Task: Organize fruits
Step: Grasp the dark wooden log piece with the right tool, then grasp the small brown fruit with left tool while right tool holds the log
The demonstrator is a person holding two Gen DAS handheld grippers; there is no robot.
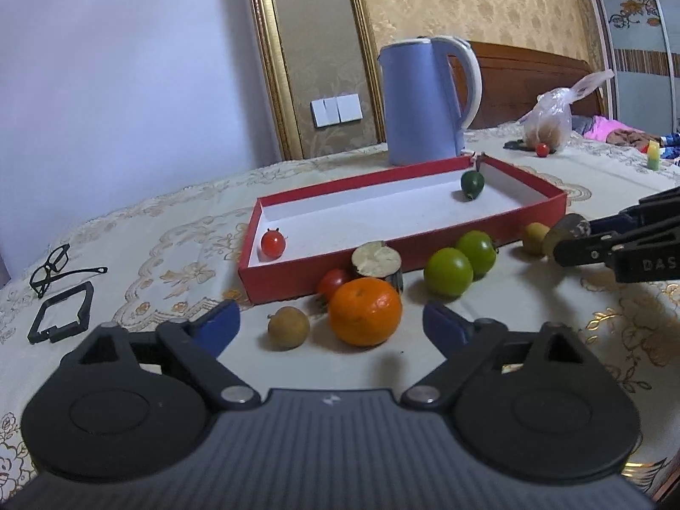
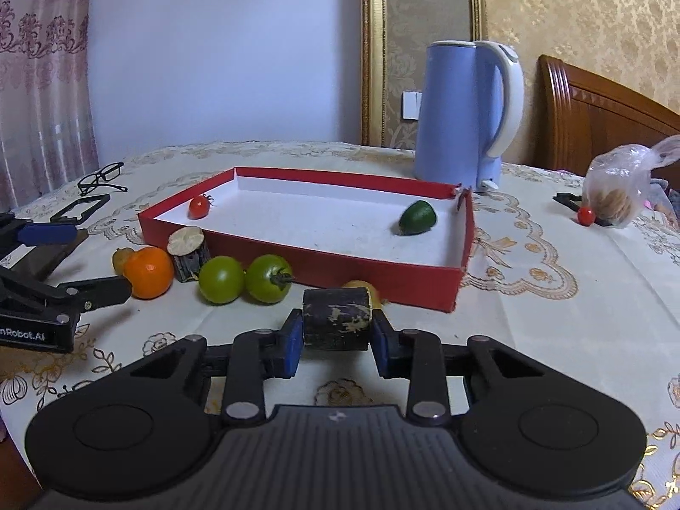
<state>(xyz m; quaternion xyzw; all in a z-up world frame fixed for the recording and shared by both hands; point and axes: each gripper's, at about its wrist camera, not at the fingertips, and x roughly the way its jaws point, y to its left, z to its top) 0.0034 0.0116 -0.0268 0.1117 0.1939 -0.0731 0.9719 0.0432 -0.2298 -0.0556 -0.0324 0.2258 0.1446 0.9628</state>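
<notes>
Gold-patterned cloth covers the counter [image 2: 552, 318], where a red tray [image 2: 382, 274] holds a cherry tomato [image 2: 198, 207] and a green fruit [image 2: 417, 218]. Right hand-held gripper [image 2: 335, 338] pinches a dark stem piece [image 2: 335, 323] near the tray; left hand-held gripper [image 1: 329, 327] stands spread before the orange [image 1: 365, 312].

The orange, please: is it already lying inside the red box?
No, the orange sits on the tablecloth in front of the red box, outside its near wall.
</notes>
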